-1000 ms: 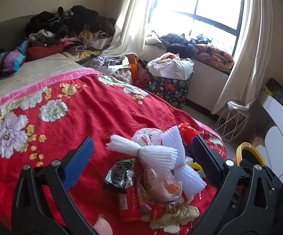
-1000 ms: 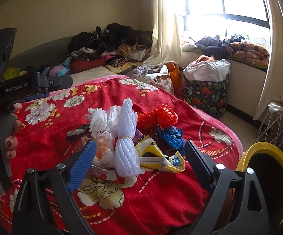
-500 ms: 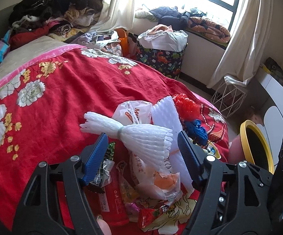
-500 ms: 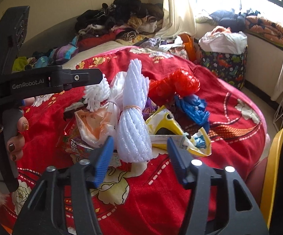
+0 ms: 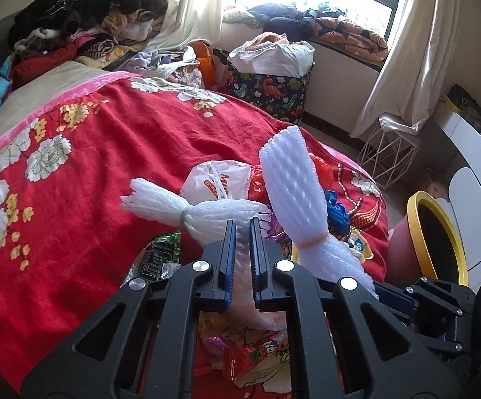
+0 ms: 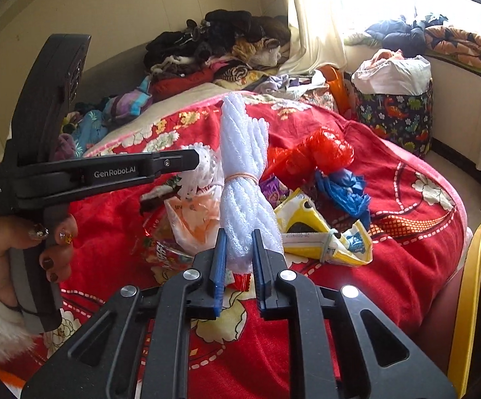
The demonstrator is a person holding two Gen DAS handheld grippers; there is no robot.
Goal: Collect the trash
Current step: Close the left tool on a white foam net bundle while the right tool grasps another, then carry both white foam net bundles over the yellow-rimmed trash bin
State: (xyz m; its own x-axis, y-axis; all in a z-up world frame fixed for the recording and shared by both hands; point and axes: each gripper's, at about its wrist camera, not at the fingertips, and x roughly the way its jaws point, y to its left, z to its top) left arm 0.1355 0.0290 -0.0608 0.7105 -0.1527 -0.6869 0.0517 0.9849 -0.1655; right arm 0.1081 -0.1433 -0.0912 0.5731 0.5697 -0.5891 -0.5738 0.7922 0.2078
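A heap of trash lies on the red flowered bedspread [image 5: 74,173]. My left gripper [image 5: 242,224] is shut on a white foam net bundle [image 5: 203,212] that lies sideways, tied with a grey band. A second white foam net bundle [image 6: 243,166], tied with an orange band, stands upright. My right gripper [image 6: 238,236] has its jaws closing on its lower end, the pads pressing the foam. Around them lie a red plastic bag [image 6: 320,153], a blue bag [image 6: 343,189], a yellow wrapper [image 6: 313,229] and a white printed bag [image 5: 220,179]. In the right wrist view, the left gripper [image 6: 195,161] reaches in from the left.
A yellow-rimmed bin [image 5: 436,236] stands on the floor by the bed's right corner. Beyond the bed are a dinosaur-print hamper [image 5: 270,83], a white wire basket [image 5: 390,153] and curtains. Piled clothes [image 5: 84,23] cover the bed's far end. A hand [image 6: 24,246] holds the left gripper's handle.
Both grippers went from wide open to closed on the two foam net bundles. The left gripper moved forward and down onto the heap. The upright bundle now stands taller.
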